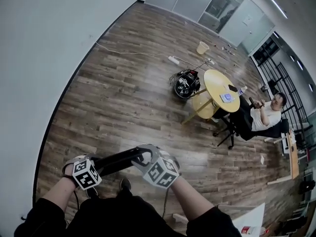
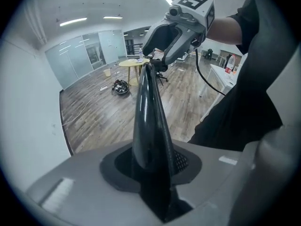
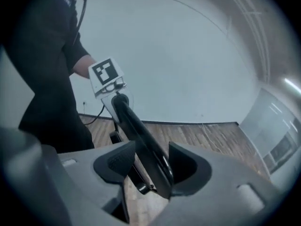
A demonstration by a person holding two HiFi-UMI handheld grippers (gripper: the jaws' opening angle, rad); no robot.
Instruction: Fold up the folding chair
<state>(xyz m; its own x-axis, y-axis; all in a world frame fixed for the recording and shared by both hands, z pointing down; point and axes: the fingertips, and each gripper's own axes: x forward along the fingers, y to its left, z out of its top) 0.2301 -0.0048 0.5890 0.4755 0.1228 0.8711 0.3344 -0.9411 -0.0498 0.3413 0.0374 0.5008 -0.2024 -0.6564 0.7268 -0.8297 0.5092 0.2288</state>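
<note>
Jaws of the left gripper pinch the chair by its black top rail. Those of the right gripper stand spread, the same rail passing between them and apparently resting against one pad only.

Head view: rail low in frame between 6 and 7 o'clock, left gripper at 7, right gripper at 6.

Risk: on one firm grip the rail may pivot or slide out, letting the chair swing or drop toward the person's feet. Cause: the slack right hold.
</note>
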